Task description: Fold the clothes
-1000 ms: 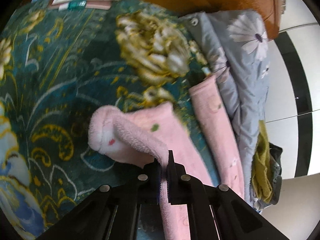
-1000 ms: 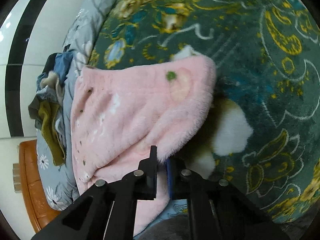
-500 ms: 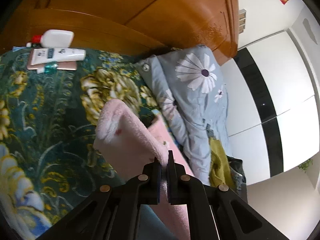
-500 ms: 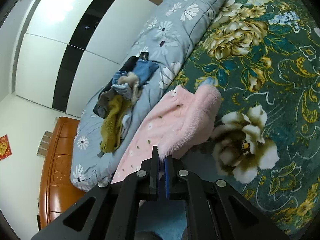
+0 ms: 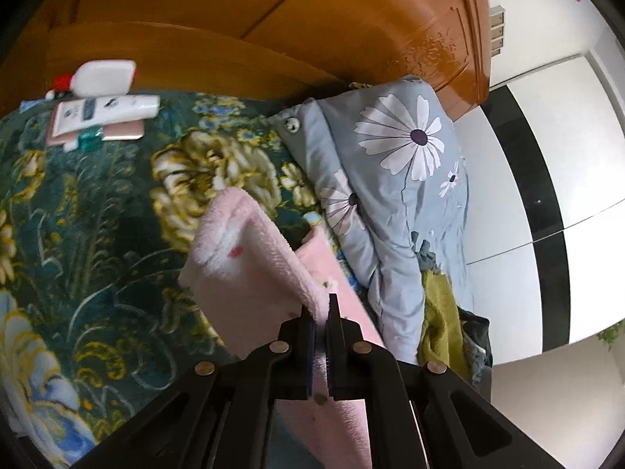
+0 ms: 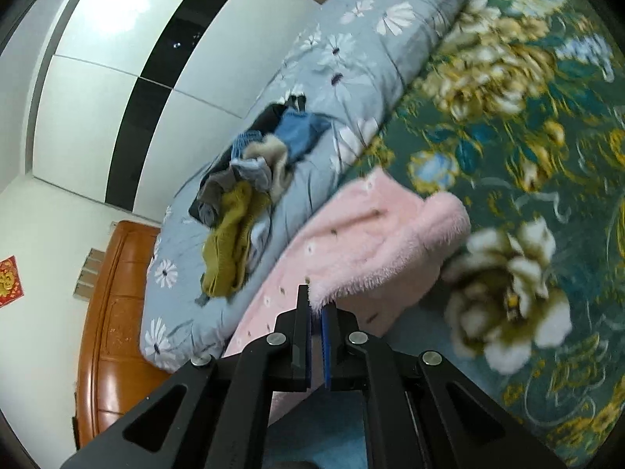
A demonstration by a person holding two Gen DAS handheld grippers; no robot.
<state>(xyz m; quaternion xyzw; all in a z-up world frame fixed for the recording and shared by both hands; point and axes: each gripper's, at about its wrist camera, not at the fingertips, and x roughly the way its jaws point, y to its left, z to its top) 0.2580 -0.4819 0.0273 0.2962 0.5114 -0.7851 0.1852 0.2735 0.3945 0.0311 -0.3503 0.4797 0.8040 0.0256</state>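
You face a glossy orange-brown wooden headboard [image 5: 312, 31] behind a dark green blanket with yellow flowers [image 6: 527, 125]. Beside it lies a grey-blue daisy-print quilt [image 5: 406, 179], against a white wardrobe with black stripes [image 6: 117, 90].

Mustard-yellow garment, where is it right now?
The mustard-yellow garment lies in a small clothes pile on the daisy-print grey quilt, left of the pink fleece garment in the right wrist view.

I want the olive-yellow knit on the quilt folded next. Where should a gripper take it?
Probably the olive-yellow knit at its lower hanging end, from the pink garment side: that end droops free over the grey quilt, while its upper part is tangled in the pile.
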